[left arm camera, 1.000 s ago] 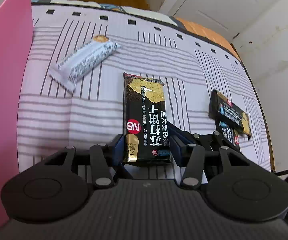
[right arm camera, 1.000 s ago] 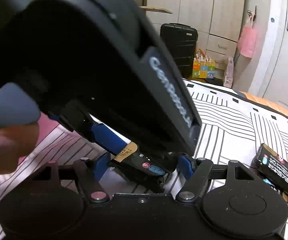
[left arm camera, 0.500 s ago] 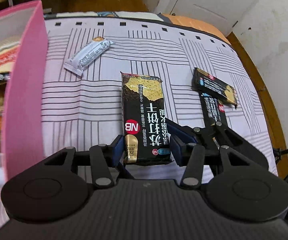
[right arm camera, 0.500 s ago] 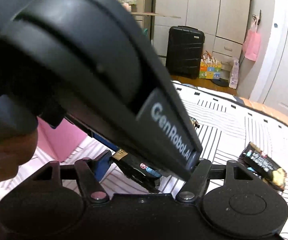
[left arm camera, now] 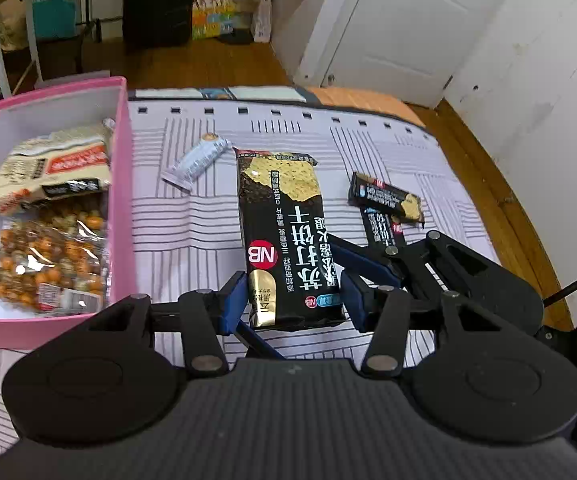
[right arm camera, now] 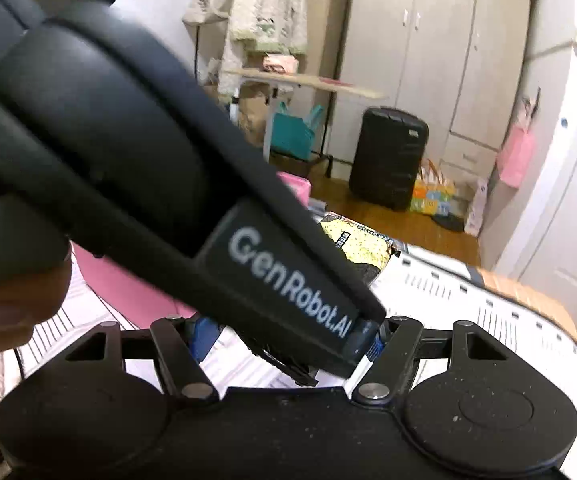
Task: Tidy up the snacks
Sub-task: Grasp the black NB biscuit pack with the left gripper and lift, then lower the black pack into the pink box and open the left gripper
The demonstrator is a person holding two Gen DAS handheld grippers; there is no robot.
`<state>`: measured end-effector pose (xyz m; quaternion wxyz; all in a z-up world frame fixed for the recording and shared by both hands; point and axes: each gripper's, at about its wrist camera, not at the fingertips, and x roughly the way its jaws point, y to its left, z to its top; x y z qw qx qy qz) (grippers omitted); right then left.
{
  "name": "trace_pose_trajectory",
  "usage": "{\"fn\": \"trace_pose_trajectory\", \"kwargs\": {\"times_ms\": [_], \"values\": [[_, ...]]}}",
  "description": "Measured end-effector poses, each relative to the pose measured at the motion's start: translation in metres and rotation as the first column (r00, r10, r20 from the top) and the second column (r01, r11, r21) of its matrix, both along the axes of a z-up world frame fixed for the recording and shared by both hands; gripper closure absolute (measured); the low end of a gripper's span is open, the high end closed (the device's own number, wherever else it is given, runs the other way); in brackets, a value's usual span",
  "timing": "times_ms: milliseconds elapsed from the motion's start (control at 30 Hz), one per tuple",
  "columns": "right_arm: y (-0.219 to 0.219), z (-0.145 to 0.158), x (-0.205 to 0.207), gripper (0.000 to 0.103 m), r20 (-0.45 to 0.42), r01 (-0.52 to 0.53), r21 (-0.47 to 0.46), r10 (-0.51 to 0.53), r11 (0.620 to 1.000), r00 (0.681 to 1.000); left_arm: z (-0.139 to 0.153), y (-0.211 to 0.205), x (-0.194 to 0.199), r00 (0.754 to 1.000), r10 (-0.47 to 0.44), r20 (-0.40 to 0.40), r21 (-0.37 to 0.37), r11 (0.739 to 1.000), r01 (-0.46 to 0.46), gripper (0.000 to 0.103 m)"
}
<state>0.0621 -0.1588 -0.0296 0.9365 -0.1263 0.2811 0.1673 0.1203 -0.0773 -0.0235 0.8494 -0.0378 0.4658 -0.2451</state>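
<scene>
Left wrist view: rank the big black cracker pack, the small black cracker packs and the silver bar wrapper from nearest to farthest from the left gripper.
1. Big black cracker pack: clamped in the left gripper.
2. Small black cracker packs: on the bedspread, to the right.
3. Silver bar wrapper: farther back, left of the big pack.

Wooden floor [left arm camera: 192, 60], white door [left arm camera: 400, 20]

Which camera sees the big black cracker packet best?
The left wrist view. There the black cracker packet shows nearly whole, its print readable, held in the left gripper. In the right wrist view only its yellow end peeks out behind the other gripper's body.
</scene>
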Motion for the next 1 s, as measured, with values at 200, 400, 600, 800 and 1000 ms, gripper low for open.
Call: {"fn": "trace_pose_trajectory", "kwargs": {"times_ms": [200, 400, 600, 800, 1000], "values": [[0.023, 0.012, 0.005, 0.030, 0.025, -0.075, -0.010, 0.075, 0.997, 0.997, 0.026, 0.031, -0.013, 0.996, 0.038, 0.077, -0.024, 0.999, -0.036, 0.054], [0.046, -0.001, 0.027, 0.030, -0.017, -0.157, 0.058, 0.158, 0.986, 0.987, 0.029, 0.081, -0.011, 0.988, 0.116, 0.100, -0.056, 0.992, -0.111, 0.054], [0.062, -0.027, 0.057, 0.030, -0.079, -0.173, 0.084, 0.180, 0.981, 0.981, 0.006, 0.126, 0.008, 0.982, 0.175, 0.066, -0.067, 0.983, -0.171, 0.054], [0.075, -0.038, 0.090, 0.030, -0.155, -0.155, 0.068, 0.164, 0.986, 0.974, -0.024, 0.150, 0.034, 0.983, 0.183, 0.009, -0.088, 0.979, -0.182, 0.054], [0.097, -0.035, 0.096, 0.028, -0.201, -0.109, 0.085, 0.125, 0.990, 0.972, -0.050, 0.150, 0.055, 0.978, 0.200, -0.055, -0.079, 0.976, -0.204, 0.051]]}}
